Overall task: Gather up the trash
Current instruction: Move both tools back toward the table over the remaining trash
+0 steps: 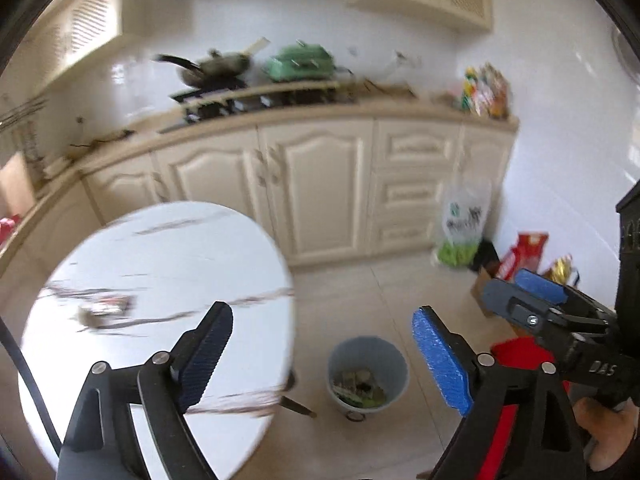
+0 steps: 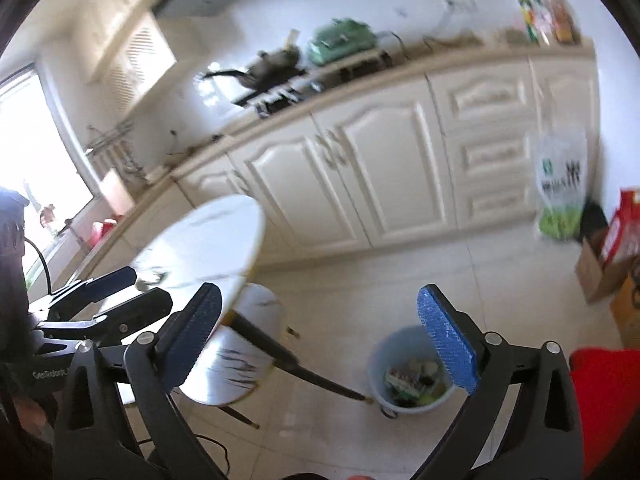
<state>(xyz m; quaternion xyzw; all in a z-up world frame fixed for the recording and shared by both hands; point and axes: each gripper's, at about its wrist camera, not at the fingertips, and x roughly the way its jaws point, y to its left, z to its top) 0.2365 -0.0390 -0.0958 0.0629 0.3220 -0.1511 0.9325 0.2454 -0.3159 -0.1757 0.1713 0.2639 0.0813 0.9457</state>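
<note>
Both grippers, left (image 1: 320,356) and right (image 2: 320,344), wide and empty above bin (image 1: 367,376). Drop looks done; next, wrapper (image 1: 108,308) on table (image 1: 160,248) beside bin.

I see the trash bin (image 1: 368,374) standing upright on the tiled floor, just beside the round tabletop's (image 1: 160,264) edge and near its dark leg. It is a pale blue-grey bucket with an open top, and its bottom holds a loose heap of scraps (image 2: 412,384), greenish and dark bits with some printed wrappers. On the tabletop I make out one crumpled wrapper (image 1: 108,310), blurred, lying flat.
</note>
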